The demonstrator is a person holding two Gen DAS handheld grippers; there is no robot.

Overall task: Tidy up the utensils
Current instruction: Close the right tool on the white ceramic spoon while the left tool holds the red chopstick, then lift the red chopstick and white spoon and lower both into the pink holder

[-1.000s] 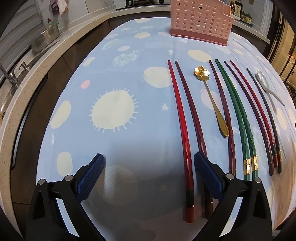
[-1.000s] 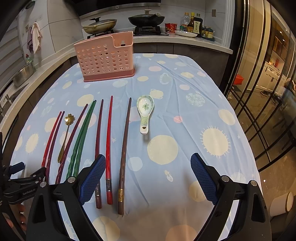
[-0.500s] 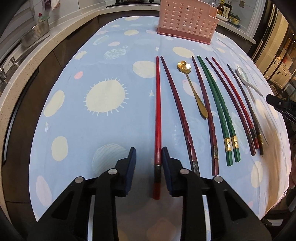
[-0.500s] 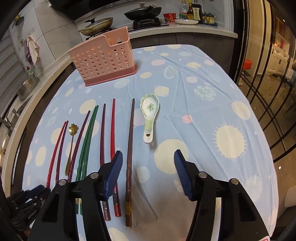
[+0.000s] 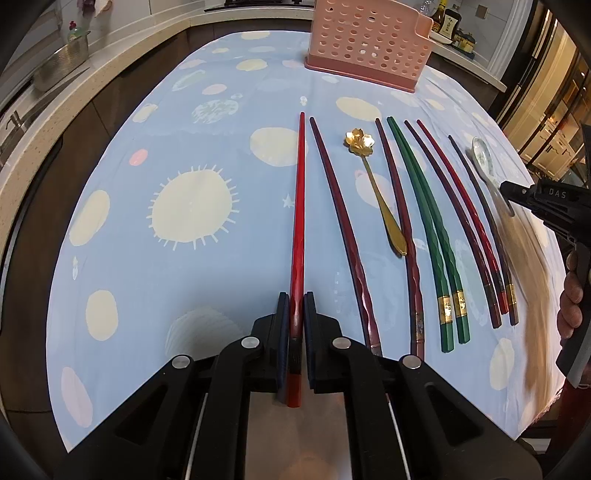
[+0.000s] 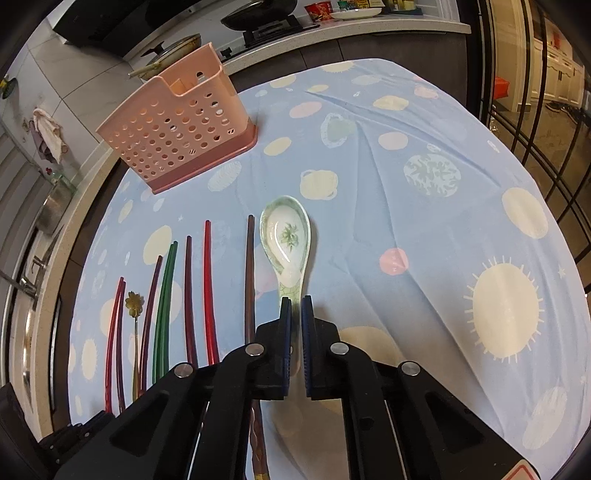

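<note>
Pink perforated holder (image 5: 367, 40), pale-blue sun-and-planet tablecloth (image 5: 192, 199), green-patterned white spoon (image 6: 286, 236), gold flower spoon (image 5: 373, 184).

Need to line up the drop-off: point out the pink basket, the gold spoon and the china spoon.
pink basket (image 6: 177, 136), right wrist view, perforated front wall
gold spoon (image 5: 382, 206), left wrist view, mid handle
china spoon (image 6: 286, 230), right wrist view, bowl

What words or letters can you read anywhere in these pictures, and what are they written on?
"DAS": white letters on the black body of the right gripper, seen from the left wrist view.
Labels on the sauce bottles on the counter: too small to read.
Gold bands on the green chopsticks: markings too blurred to read.
</note>
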